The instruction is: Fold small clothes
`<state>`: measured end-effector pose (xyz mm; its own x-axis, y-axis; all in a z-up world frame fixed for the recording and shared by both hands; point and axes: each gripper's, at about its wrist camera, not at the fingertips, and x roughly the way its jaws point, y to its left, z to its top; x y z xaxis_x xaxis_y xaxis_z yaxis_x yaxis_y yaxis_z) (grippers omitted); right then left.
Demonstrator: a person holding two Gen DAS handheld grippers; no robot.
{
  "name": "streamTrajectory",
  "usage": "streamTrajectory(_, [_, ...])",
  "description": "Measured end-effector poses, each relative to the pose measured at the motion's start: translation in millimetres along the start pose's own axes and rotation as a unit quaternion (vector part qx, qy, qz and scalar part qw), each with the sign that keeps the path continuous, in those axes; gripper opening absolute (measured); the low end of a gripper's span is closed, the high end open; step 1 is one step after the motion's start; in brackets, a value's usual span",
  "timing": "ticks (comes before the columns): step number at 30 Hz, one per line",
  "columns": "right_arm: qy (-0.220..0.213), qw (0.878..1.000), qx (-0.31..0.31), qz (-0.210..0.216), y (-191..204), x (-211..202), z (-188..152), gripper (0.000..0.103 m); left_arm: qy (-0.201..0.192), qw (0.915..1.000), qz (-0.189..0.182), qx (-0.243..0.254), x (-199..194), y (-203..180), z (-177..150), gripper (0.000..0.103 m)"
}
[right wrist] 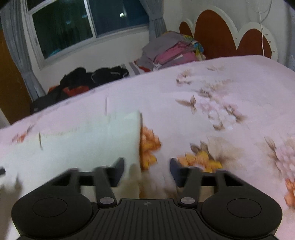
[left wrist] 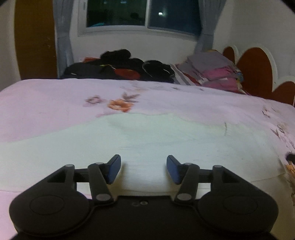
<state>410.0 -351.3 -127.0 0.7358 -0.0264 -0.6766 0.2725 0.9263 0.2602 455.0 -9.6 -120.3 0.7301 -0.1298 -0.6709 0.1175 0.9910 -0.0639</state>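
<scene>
A pale white-green garment [left wrist: 147, 140] lies spread flat on the pink flowered bedsheet [left wrist: 55, 103]. My left gripper [left wrist: 143, 169] is open and empty, low over the garment's near part. In the right wrist view the same garment [right wrist: 88, 140] lies at the left, its right edge running down toward the jaws. My right gripper [right wrist: 146, 170] is open and empty, straddling that edge, with the left finger over the cloth and the right finger over the bedsheet [right wrist: 221, 92]. The right view is blurred by motion.
A pile of dark clothes and bags [left wrist: 118, 68] lies at the bed's far side under the window [left wrist: 140, 14]. A stack of folded grey and pink clothes [left wrist: 213, 70] sits by the red scalloped headboard [left wrist: 258, 72]. A brown door [left wrist: 35, 40] stands at the left.
</scene>
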Motion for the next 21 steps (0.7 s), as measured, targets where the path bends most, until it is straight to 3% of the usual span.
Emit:
streamTrajectory(7, [0.034,0.999,0.002,0.008,13.5,69.5,29.9,0.054,0.037,0.9991,0.023,0.001,34.4,-4.3,-5.3,0.054])
streamTrajectory(9, [0.048,0.999,0.001,0.007,16.8,85.0,33.8,0.031,0.042,0.9987,0.028,0.008,40.1,-3.1,-9.4,0.059])
streamTrajectory(12, [0.039,0.999,-0.031,-0.013,23.7,91.1,33.8,0.017,0.050,0.9983,0.031,0.000,39.8,2.2,-11.1,0.066])
streamTrajectory(14, [0.021,0.997,-0.052,-0.050,20.8,94.9,29.5,0.018,0.053,0.9982,0.026,-0.012,40.1,6.0,-9.6,0.066])
streamTrajectory(21, [0.006,0.996,-0.071,-0.052,33.1,67.1,20.7,0.019,0.063,0.9972,0.017,-0.038,21.3,12.0,-6.7,0.063])
